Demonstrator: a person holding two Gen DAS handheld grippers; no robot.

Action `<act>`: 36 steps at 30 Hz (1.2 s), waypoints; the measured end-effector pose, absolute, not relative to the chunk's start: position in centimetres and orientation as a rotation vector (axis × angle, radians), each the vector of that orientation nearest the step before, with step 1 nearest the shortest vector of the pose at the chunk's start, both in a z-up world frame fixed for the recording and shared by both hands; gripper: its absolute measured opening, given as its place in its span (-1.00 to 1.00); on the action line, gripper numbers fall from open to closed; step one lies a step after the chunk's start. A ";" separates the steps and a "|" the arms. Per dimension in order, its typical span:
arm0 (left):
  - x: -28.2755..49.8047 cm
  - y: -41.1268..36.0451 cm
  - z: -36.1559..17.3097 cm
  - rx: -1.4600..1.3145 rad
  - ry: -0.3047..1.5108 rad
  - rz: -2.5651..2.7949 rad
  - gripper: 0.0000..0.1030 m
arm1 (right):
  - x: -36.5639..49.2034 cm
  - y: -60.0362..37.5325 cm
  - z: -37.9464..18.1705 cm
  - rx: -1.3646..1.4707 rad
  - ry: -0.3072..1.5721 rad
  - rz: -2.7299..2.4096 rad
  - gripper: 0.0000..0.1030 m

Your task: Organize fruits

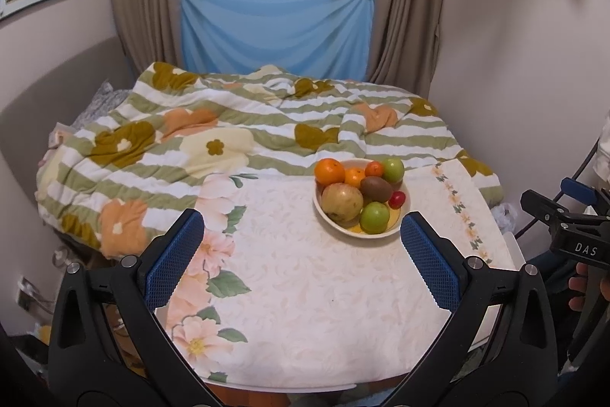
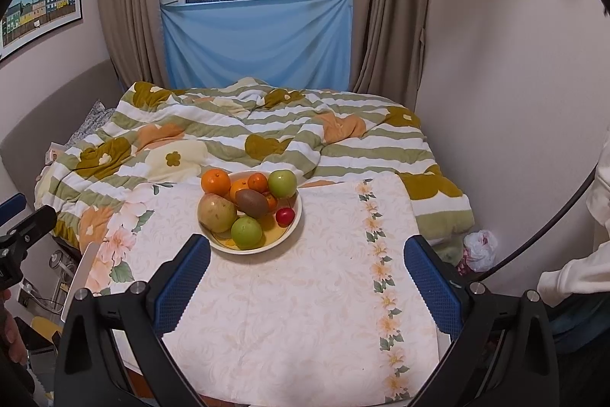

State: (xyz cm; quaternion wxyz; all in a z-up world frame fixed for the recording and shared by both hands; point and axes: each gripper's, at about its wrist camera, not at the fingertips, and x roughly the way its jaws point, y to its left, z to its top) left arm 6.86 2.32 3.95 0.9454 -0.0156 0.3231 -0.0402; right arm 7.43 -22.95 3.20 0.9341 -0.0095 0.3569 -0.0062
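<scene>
Orange fruits, four; green apples (image 2: 282,183), two; one bowl (image 2: 293,231); both grippers' jaws released.

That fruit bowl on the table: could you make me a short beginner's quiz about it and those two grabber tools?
1. True or false: the kiwi lies on the table outside the bowl.
2. How many green apples are in the bowl? A) one B) two C) three
3. Fill in: both the left gripper and the right gripper have their fingers ____ and hold nothing.

Key:
1. False; it lies in the bowl among the other fruit.
2. B: one at the far side, one at the near side.
3. Open.
</scene>
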 end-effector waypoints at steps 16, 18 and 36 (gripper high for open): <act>8.0 1.8 3.3 -0.035 0.685 -0.095 1.00 | 8.0 -23.4 3.3 -0.014 0.739 -0.029 0.97; 8.1 1.7 3.3 -0.034 0.685 -0.096 1.00 | 8.0 -23.4 3.3 -0.013 0.740 -0.028 0.97; 9.1 1.4 2.9 -0.032 0.688 -0.091 1.00 | 8.2 -23.6 3.1 -0.010 0.741 -0.026 0.97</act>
